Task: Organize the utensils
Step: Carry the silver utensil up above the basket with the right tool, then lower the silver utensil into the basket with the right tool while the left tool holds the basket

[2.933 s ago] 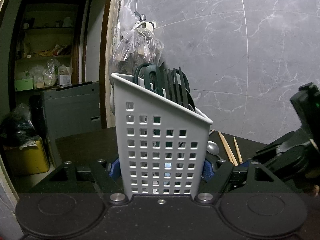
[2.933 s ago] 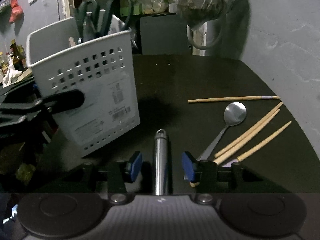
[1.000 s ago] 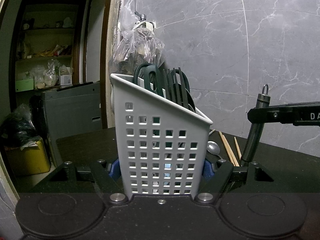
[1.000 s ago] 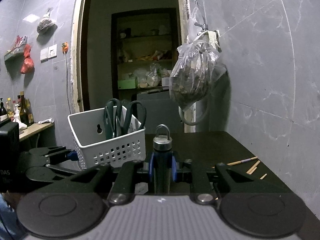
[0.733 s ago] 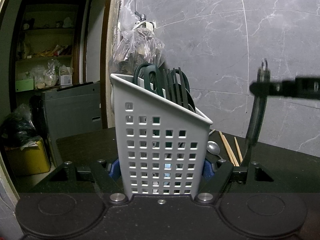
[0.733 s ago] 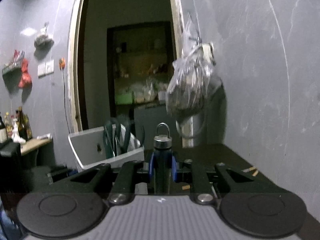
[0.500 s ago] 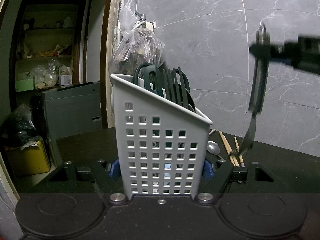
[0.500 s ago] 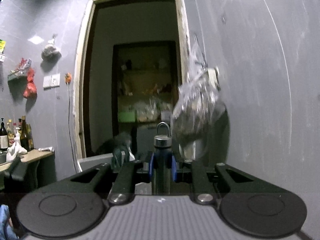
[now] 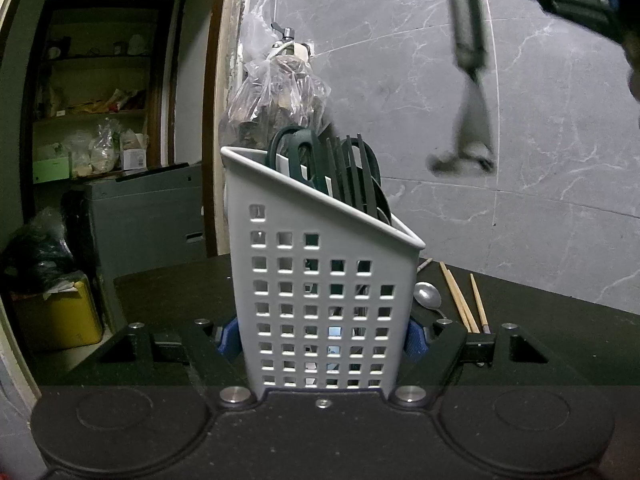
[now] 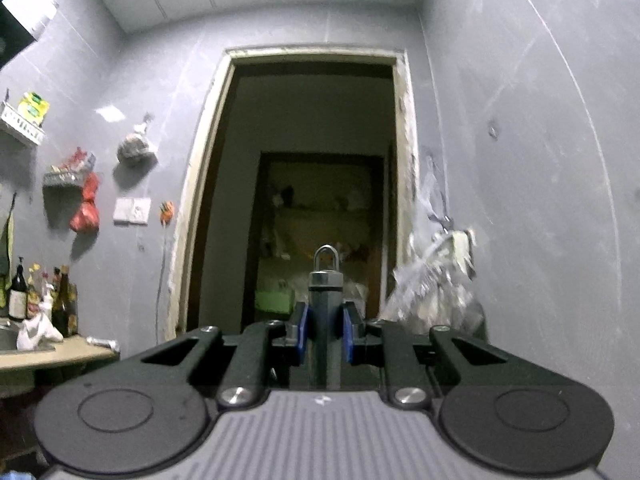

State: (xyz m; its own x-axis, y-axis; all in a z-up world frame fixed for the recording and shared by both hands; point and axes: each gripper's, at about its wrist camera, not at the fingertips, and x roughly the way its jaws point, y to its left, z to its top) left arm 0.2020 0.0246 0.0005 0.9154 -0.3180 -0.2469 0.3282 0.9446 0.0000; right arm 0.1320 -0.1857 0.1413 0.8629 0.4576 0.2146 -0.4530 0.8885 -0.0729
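Note:
A white perforated utensil basket stands on the dark table, and my left gripper is shut on its two sides. Green-handled scissors and a dark slotted utensil stick out of it. Behind the basket on the right lie a spoon and several wooden chopsticks. My right gripper is shut on a metal-handled utensil with a hanging ring, pointing upward at a doorway. In the left wrist view that utensil hangs blurred, high and right of the basket.
A plastic bag hangs from a wall tap behind the basket. A grey cabinet and a yellow container stand left of the table. Bottles stand on a counter at far left. A marble wall runs along the right.
My right gripper has risen and tilted upward with the utensil; table and basket have dropped out of its view. In the left wrist view the utensil has climbed well above the table. The left gripper stayed still.

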